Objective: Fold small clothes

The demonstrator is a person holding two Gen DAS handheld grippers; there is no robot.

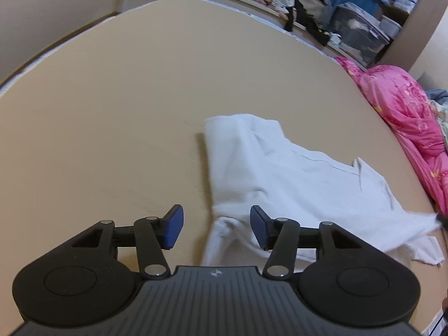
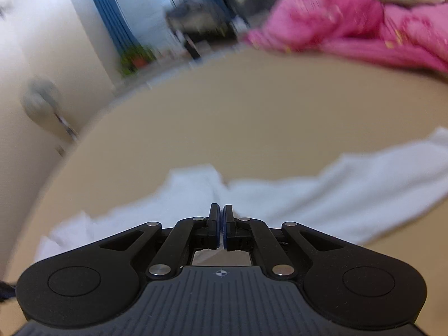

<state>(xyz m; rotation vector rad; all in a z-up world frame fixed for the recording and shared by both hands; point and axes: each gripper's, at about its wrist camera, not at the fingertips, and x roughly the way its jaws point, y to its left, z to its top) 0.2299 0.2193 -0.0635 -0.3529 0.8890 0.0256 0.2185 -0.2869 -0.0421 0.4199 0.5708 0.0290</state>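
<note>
White knit cotton garment [image 1: 285, 184]: lies crumpled on the tan bed sheet [image 1: 112, 112], near a pink floral quilt [image 1: 403, 112]. Left gripper [image 1: 216, 226]: jaws apart, blue pads [image 1: 175, 225] empty, poised over the garment's near edge. Right gripper [image 2: 220, 226]: jaws closed together, nothing visibly between them, above the white cloth.

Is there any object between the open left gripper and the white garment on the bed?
Nothing visible. The left gripper is open just above the near edge of the white garment, with only bare tan bed surface around.
</note>
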